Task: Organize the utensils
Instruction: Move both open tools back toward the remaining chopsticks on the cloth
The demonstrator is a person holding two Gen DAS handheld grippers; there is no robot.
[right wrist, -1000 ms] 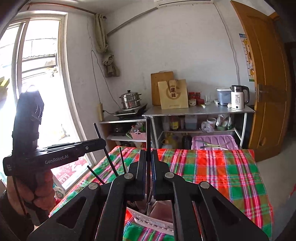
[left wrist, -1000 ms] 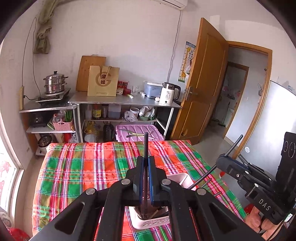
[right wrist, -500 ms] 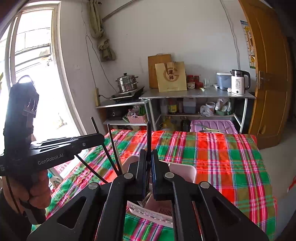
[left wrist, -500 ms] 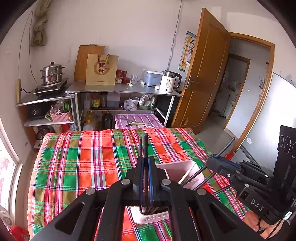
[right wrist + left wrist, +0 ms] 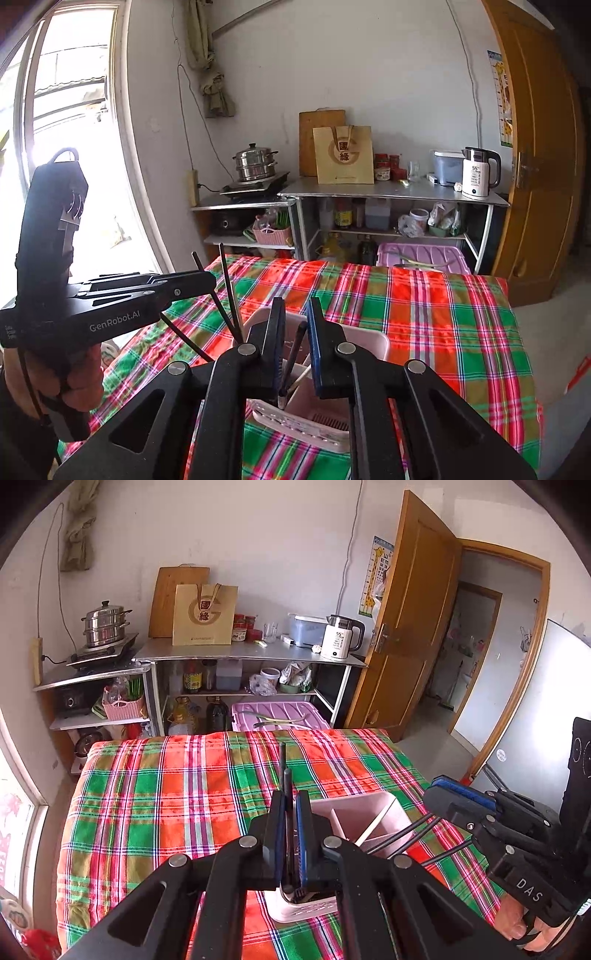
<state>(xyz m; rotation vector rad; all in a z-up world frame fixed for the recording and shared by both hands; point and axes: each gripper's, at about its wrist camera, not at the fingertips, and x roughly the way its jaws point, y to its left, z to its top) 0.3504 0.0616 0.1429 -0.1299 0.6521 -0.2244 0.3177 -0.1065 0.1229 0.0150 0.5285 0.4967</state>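
Observation:
A pink divided utensil holder stands on the plaid tablecloth; it also shows in the right wrist view. My left gripper is shut on black chopsticks above the holder's near compartment. My right gripper is open over the holder, and a black chopstick leans loose between its fingers with its tip inside the holder. Several more black chopsticks stand in the holder. The right gripper also shows in the left wrist view.
A steel shelf unit with a kettle, paper bag and steamer pot stands beyond the table's far edge. A purple bin sits below it. An open wooden door is at right, a window at left.
Both grippers have come down toward the holder. My right gripper has opened and let its chopstick drop into the holder. The left gripper stays shut on its chopsticks.

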